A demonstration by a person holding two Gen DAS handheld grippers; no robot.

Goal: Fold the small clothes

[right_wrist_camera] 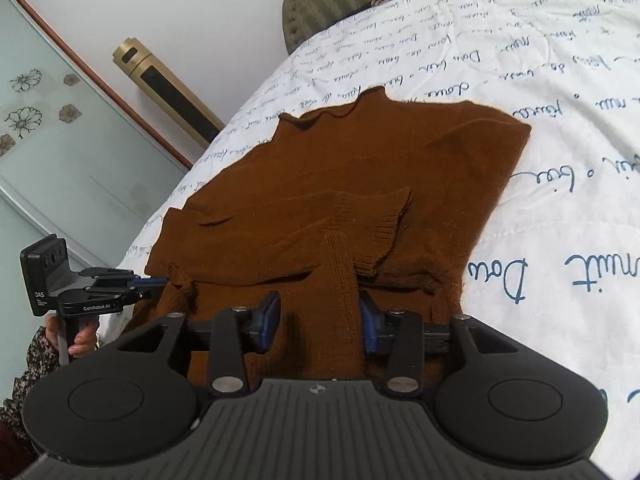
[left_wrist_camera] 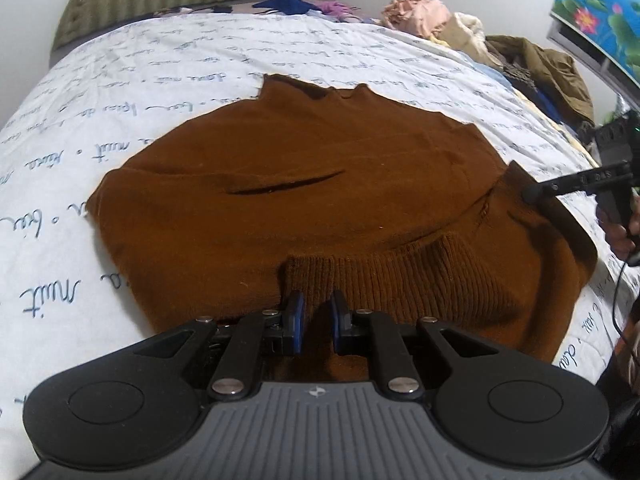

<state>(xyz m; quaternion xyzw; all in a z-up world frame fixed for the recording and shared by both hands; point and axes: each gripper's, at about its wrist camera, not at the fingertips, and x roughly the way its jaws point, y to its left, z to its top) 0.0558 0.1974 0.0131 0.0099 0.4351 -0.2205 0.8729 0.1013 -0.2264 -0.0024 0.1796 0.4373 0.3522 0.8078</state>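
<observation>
Blue-padded black fingers of the left tool point(left_wrist_camera: 317, 312) sit nearest the left wrist lens, drawn close with a thin gap, and a bit of ribbed knit edge seems nipped between them, though the contact itself is hard to make out. That edge belongs to the rust-brown knitted sweater point(left_wrist_camera: 304, 184), which lies spread on the white quilted bed cover printed with blue handwriting point(left_wrist_camera: 120, 92), a ribbed cuff folded across its near part. At the right edge the right tool point(left_wrist_camera: 534, 194) reaches onto the sweater's side, gripped by a hand point(left_wrist_camera: 620, 232) below it. A heap of loose clothes point(left_wrist_camera: 480, 36) waits at the bed's far side. From the right wrist lens, the right tool point(right_wrist_camera: 318, 320) stands nearest, its pads spread apart on either side of a raised ridge of brown sleeve fabric without pressing it. The sweater point(right_wrist_camera: 380, 160) stretches away over the bed cover point(right_wrist_camera: 520, 60), its ribbed cuff point(right_wrist_camera: 376, 220) lying across the body. At the left, the left tool point(right_wrist_camera: 158, 281) pokes its tip into the sweater's corner, held level by a hand point(right_wrist_camera: 76, 338). By my reading the sleeve is being folded inward; the next move calls for the right tool to close on that ridge and carry it across while the left keeps its corner pinned.
</observation>
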